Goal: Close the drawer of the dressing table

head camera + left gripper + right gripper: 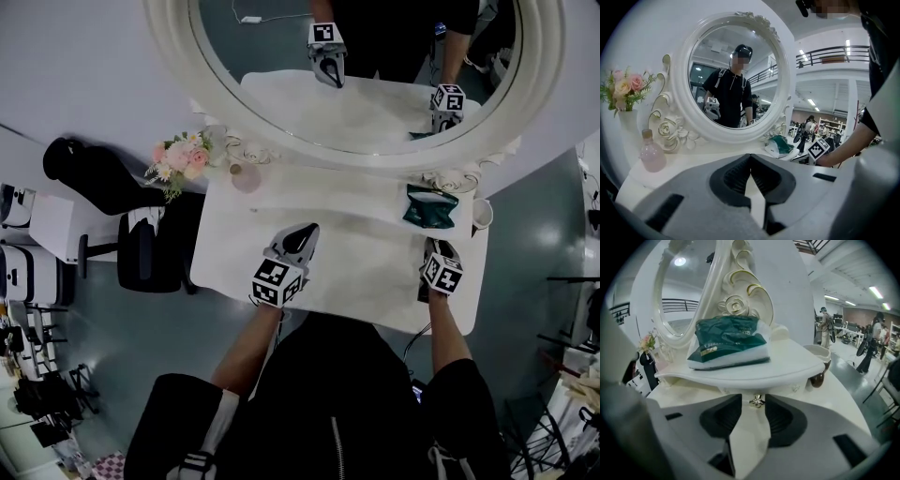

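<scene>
The white dressing table [356, 277] has a small raised shelf [787, 366] at its right, and a little drawer front [733, 389] with a gold knob [757, 401] sits under that shelf's rim. My right gripper [753, 398] points at the drawer and stands open, with the knob between its fingertips and neither pad pressing on it. In the head view the right gripper [439, 253] is just in front of the shelf and hides the drawer. My left gripper [305, 232] hovers over the middle of the table top, shut and empty [750, 155].
A green tissue packet [729, 343] lies on the shelf [429, 208]. The big oval mirror [375, 112] stands behind. At the back left are a flower vase [178, 161] and a pink bottle [651, 152]. A cup [482, 214] sits at the right edge.
</scene>
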Motion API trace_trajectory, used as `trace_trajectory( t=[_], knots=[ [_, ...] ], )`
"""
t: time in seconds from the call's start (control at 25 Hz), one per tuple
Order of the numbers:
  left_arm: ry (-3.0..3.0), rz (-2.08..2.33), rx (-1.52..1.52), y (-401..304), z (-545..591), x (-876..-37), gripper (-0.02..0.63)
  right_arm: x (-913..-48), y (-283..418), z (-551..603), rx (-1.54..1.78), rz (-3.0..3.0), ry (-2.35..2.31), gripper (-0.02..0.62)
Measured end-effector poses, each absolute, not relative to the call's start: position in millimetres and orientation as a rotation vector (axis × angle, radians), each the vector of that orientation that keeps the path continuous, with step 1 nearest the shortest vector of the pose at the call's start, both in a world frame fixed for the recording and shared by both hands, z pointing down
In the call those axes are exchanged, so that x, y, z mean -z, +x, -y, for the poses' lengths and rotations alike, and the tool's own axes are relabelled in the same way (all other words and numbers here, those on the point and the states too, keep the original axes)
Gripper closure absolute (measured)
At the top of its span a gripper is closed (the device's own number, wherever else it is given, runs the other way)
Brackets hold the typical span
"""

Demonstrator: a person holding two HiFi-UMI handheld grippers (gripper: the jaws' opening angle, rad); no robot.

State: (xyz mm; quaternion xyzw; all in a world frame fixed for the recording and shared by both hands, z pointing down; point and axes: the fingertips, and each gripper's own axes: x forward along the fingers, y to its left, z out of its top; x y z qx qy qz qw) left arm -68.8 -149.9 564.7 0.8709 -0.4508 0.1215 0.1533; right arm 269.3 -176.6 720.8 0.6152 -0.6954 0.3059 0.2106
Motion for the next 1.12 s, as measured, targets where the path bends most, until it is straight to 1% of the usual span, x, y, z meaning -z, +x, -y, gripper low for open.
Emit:
trace_trajectory(
  t=[0.16,0.4,0.48,0.64,0.68,0.84,1.12],
  knots=[
    [2.522,1.294,-0.331,-70,150,-556,0.606,-713,268,167,-0.831,1.917,1.739,0.439],
    [2.555,1.302,-0.304,-76,146,-544,0.606,-687,253,145,-0.790,1.975,1.769,0.449],
    [2.568,1.307,-0.296,-80,146,-539,0.606,-673,243,143,-0.744,2.007,1.760,0.484],
    [2.587,1.319,-0.290,-90,142,-530,0.606,-641,220,140,-0.655,2.095,1.746,0.585],
    [2.592,1.322,-0.287,-93,142,-527,0.606,-632,213,140,-0.613,2.117,1.731,0.591],
    [2.615,1.349,-0.266,-104,143,-516,0.606,-592,175,140,-0.399,2.224,1.646,0.591],
    [2.641,1.399,-0.218,-119,147,-493,0.606,-518,133,145,-0.222,2.381,1.638,0.592]
  ],
)
